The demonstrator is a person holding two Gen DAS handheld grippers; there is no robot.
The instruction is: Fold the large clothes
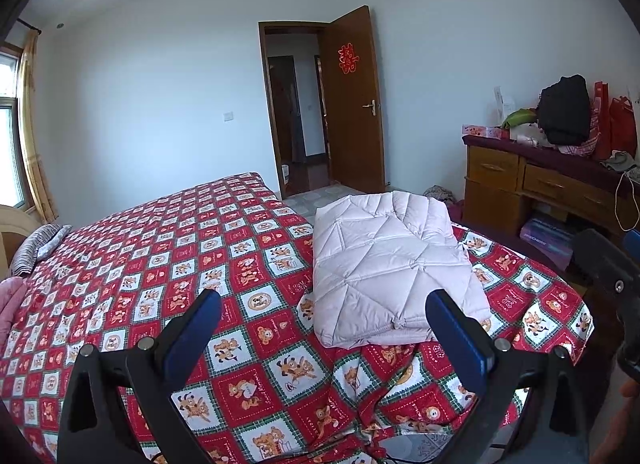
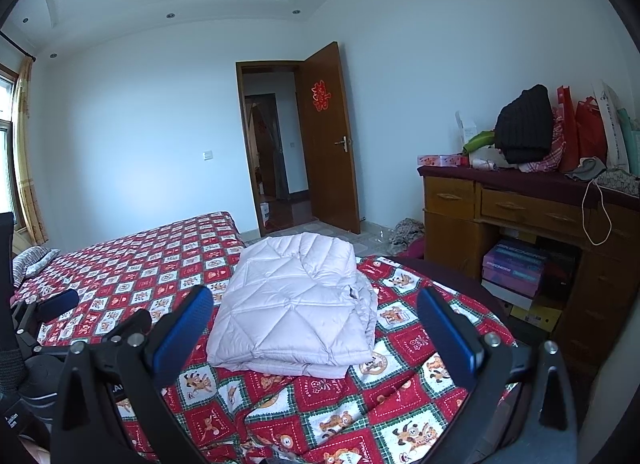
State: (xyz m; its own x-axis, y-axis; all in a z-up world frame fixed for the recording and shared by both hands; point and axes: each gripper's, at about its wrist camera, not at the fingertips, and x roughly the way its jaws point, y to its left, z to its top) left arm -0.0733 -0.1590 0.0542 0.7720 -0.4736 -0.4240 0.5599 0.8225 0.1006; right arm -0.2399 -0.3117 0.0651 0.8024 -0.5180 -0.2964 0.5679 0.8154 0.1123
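Note:
A pale pink quilted puffer jacket (image 1: 384, 264) lies folded into a thick rectangular bundle near the corner of the bed (image 1: 160, 256). It also shows in the right wrist view (image 2: 296, 304). My left gripper (image 1: 324, 312) is open and empty, held back from the jacket's near edge, above the bedspread. My right gripper (image 2: 316, 304) is open and empty, also short of the jacket. The left gripper shows at the left edge of the right wrist view (image 2: 60, 304); the right gripper shows at the right edge of the left wrist view (image 1: 612, 276).
The bed has a red checked cartoon bedspread (image 2: 320, 404). A striped pillow (image 1: 36, 248) lies at its far left. A wooden dresser (image 2: 520, 216) piled with bags and clothes stands on the right, with shoe boxes (image 2: 516, 264) beneath. An open door (image 1: 352, 104) is behind.

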